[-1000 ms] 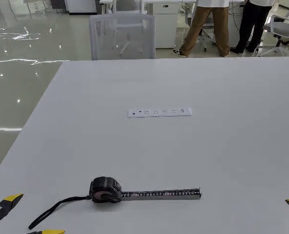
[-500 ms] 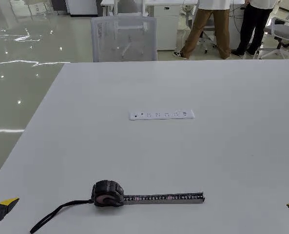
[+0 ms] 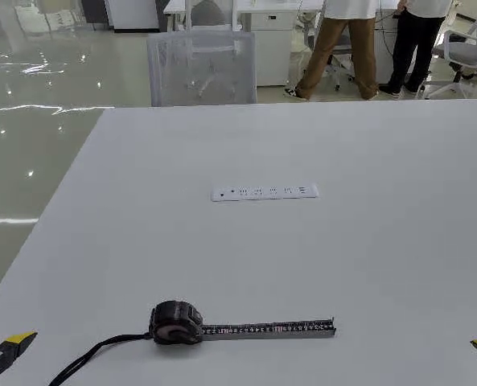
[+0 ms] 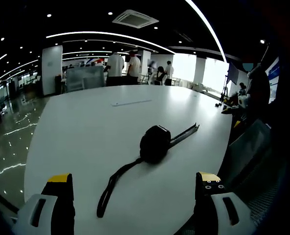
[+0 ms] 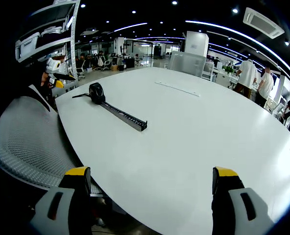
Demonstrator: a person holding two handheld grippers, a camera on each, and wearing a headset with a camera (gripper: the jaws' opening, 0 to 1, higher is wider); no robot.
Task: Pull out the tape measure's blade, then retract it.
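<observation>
Left gripper (image 4: pixel 134 178) backed off slightly (it and right gripper (image 5: pixel 152 171) spread, empty); blade (image 3: pixel 270 329) already out, next: grip tape measure (image 3: pixel 175 322), retract.

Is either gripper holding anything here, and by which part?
Nothing is held: the left gripper and right gripper are open, apart from the tape measure lying on the table.

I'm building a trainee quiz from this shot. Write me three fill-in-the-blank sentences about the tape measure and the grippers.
The tape measure's blade is ____, not retracted.
Its strap is ____ in colour.
The left gripper and right gripper both have jaws ____.
Missing words: extended; black; open.
</observation>
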